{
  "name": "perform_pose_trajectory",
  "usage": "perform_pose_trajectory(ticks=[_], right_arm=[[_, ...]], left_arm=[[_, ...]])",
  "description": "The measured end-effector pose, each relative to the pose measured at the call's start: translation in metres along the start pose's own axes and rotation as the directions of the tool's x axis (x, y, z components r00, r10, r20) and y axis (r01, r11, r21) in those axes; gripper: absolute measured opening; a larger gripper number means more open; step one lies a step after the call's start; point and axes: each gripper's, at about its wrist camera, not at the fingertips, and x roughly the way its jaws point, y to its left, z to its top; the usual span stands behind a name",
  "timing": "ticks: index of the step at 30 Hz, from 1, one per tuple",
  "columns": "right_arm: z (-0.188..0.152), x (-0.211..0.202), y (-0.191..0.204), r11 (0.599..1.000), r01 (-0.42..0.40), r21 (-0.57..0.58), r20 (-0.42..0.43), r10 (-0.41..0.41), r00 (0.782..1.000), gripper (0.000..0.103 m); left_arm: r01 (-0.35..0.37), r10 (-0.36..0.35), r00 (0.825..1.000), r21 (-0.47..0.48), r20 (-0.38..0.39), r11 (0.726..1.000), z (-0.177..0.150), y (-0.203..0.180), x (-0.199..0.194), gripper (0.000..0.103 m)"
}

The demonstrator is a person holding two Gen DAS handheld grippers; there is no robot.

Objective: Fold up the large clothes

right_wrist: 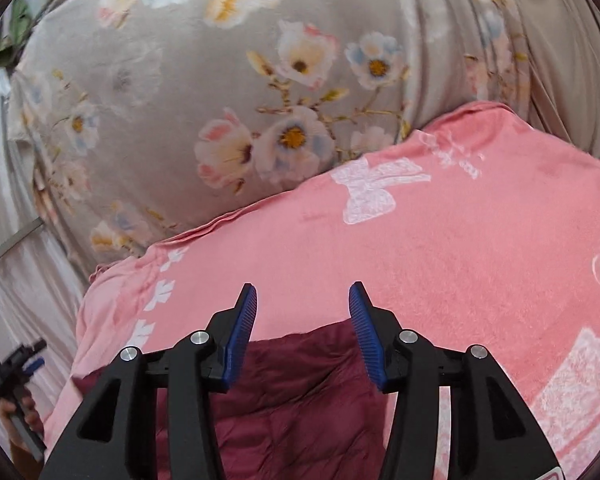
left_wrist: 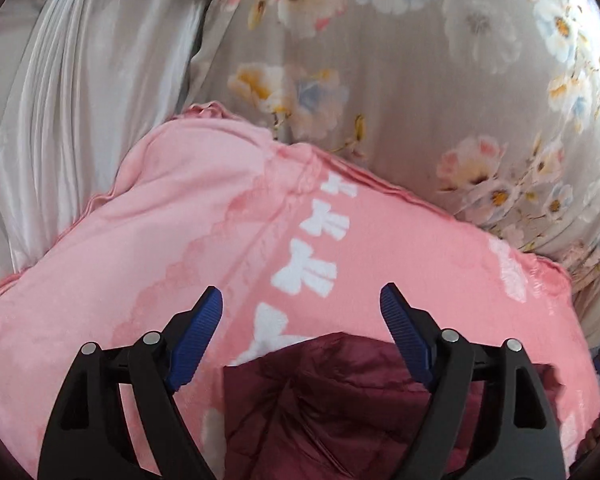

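Pink fleece blanket [left_wrist: 180, 248] printed with white bows covers the work surface, and on it lies the maroon quilted garment [left_wrist: 332, 408], the task's own thing, at the blanket's near edge in both wrist views. Left of the blanket hangs a pale satin curtain [left_wrist: 72, 92]; beyond the blanket's far edge rises a grey floral bedcover [left_wrist: 400, 92].

Over the garment's left part, the left gripper [left_wrist: 301, 300] stands with its blue pads wide apart and nothing between them but air. Over the garment's right part, the right gripper [right_wrist: 302, 298] shows a narrower gap, also empty; neither has hold of the cloth. At the far left edge of the right wrist view, beside the blanket, a hand [right_wrist: 22, 414] grasps the other tool's handle.

By the look of it, a fold has been laid down and let go, with the garment's upper edge lying fairly straight across the blanket. How many folds remain cannot be told, since most of the garment is hidden under the grippers. A next move would call for new holds on an edge or corner.

No containers appear in either view.
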Motion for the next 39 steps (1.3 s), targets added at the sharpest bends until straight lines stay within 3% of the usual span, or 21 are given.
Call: perform_pose_trajectory(ticks=[2,4,6,7,9,11,14,17,20,25,30,35,39], right_arm=[[-0.01,0.01,0.02,0.998,-0.044,-0.047,-0.052,0.041,0.998,0.056],[-0.025,0.025,0.037,0.994,-0.07,-0.087,-0.105,0.061,0.993,0.056],[-0.042,0.041,0.059,0.984,-0.11,-0.14,-0.176,0.085,0.981,0.054],[-0.049,0.045,0.069,0.978,-0.129,-0.165,-0.201,0.094,0.975,0.054],[-0.068,0.046,0.092,0.957,-0.163,-0.239,-0.239,0.105,0.965,0.054],[-0.082,0.045,0.109,0.936,-0.187,-0.297,-0.264,0.108,0.958,0.054],[-0.096,0.057,0.127,0.911,-0.189,-0.365,-0.304,0.075,0.95,0.053],[-0.096,0.079,0.134,0.901,-0.136,-0.412,-0.303,0.006,0.953,0.052],[-0.088,0.108,0.126,0.91,-0.098,-0.402,-0.339,-0.048,0.94,0.049],[-0.082,0.144,0.101,0.936,-0.073,-0.345,-0.403,-0.077,0.912,0.045],[-0.089,0.154,0.086,0.944,-0.062,-0.324,-0.406,-0.079,0.91,0.043],[-0.095,0.16,0.081,0.947,-0.061,-0.316,-0.399,-0.074,0.914,0.043],[-0.1,0.163,0.081,0.948,-0.056,-0.312,-0.386,-0.073,0.92,0.043]], left_arm=[[0.105,-0.104,0.994,0.027,-0.042,0.994,-0.002,-0.018,-0.01,0.077],[0.173,-0.164,0.982,0.089,-0.099,0.981,-0.013,-0.043,-0.01,0.073],[0.238,-0.212,0.963,0.152,-0.168,0.959,-0.032,-0.07,-0.005,0.069],[0.286,-0.239,0.944,0.201,-0.228,0.937,-0.047,-0.09,0.0,0.065],[0.335,-0.257,0.921,0.264,-0.292,0.904,-0.07,-0.113,0.005,0.063],[0.353,-0.249,0.913,0.319,-0.323,0.879,-0.089,-0.127,0.006,0.063],[0.338,-0.215,0.91,0.336,-0.353,0.879,-0.105,-0.135,0.019,0.063],[0.262,-0.138,0.928,0.342,-0.347,0.902,-0.106,-0.136,0.043,0.063],[0.191,-0.065,0.936,0.344,-0.345,0.919,-0.1,-0.133,0.065,0.063],[0.108,0.01,0.933,0.307,-0.359,0.946,-0.092,-0.11,0.1,0.064],[0.115,-0.028,0.935,0.228,-0.353,0.967,-0.093,-0.087,0.116,0.064],[0.125,-0.049,0.947,0.226,-0.318,0.966,-0.102,-0.083,0.12,0.064],[0.153,-0.093,0.945,0.176,-0.312,0.972,-0.104,-0.075,0.124,0.063]])
